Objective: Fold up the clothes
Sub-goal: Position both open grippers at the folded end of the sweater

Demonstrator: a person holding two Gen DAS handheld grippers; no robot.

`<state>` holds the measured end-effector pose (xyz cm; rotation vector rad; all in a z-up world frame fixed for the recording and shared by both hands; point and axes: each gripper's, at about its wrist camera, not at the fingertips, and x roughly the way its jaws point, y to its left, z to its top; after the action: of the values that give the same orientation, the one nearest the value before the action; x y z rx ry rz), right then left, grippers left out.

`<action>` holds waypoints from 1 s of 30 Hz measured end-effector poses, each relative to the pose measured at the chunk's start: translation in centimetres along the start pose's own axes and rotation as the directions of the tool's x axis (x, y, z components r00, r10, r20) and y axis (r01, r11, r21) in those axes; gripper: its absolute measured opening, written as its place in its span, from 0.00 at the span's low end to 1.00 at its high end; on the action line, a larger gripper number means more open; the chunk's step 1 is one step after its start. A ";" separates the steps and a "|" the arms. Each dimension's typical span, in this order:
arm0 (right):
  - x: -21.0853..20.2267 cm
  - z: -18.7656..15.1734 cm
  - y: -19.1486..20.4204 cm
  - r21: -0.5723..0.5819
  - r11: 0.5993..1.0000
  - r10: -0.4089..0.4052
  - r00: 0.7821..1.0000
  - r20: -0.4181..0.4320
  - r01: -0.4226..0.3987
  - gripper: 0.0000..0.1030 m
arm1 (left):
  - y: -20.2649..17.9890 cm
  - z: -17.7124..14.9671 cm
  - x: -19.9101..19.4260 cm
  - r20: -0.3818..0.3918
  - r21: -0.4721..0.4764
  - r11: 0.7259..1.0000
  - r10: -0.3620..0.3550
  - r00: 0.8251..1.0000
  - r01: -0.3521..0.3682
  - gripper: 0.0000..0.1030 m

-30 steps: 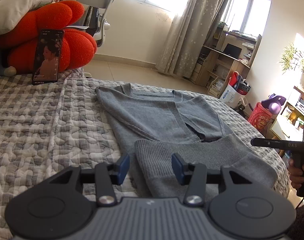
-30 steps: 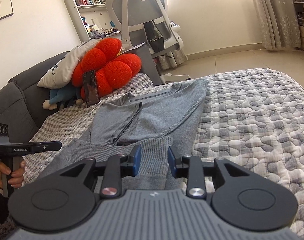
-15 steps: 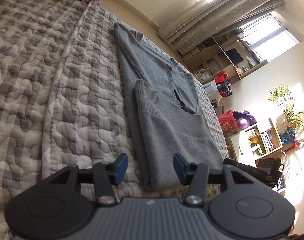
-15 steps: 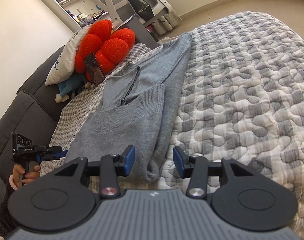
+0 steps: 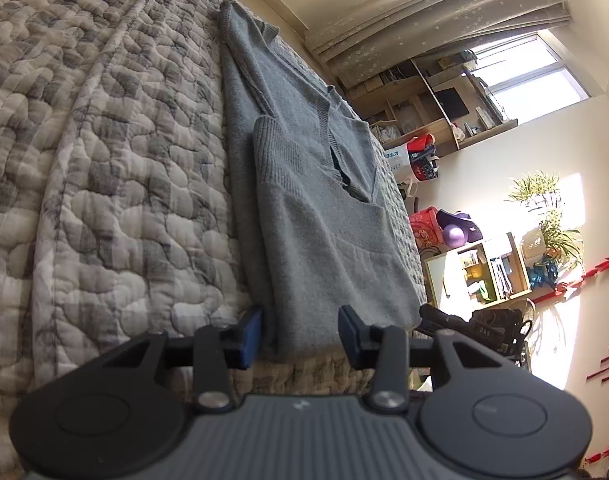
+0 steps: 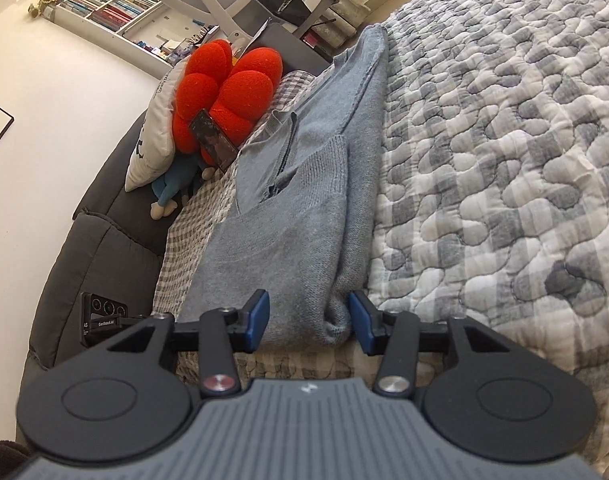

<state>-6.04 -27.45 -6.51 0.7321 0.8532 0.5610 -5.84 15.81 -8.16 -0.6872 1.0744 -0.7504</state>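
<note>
A grey knit sweater (image 5: 304,184) lies on the quilted bedspread (image 5: 104,160), its long axis running from the near edge away to the far side, one part already folded over the body. Both tools sit at its near end: the left gripper (image 5: 300,332) and right gripper (image 6: 308,322) each stand spread, straddling a near corner (neither pinching cloth), equally close.
</note>
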 end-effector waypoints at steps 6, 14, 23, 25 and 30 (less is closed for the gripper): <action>-0.1 0.1 0.0 0.000 1.000 0.003 1.000 -0.006 -0.003 0.42 | -0.4 0.6 0.5 -0.016 -0.002 1.000 0.017 1.000 -0.017 0.37; 0.0 0.2 -0.3 0.003 1.000 0.005 1.000 -0.014 -0.005 0.42 | -0.2 1.3 0.9 -0.054 -0.041 0.998 0.046 0.997 -0.048 0.37; 0.1 0.3 -0.4 0.000 1.000 0.003 1.000 -0.024 -0.003 0.43 | -0.2 1.3 1.4 -0.097 -0.030 0.997 0.066 0.993 -0.070 0.38; 0.2 0.2 -0.4 -0.001 1.000 0.002 1.000 -0.024 -0.003 0.43 | -0.1 1.4 1.5 -0.103 -0.030 0.997 0.063 0.993 -0.066 0.38; 0.5 0.4 -0.3 -0.002 1.000 0.004 1.000 -0.024 -0.004 0.43 | 0.5 1.4 2.0 -0.095 -0.037 0.999 0.026 0.995 -0.029 0.38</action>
<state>-5.42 -27.48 -6.82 0.7271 0.8737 0.5753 -3.81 14.65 -9.15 -0.6732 1.1851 -0.7463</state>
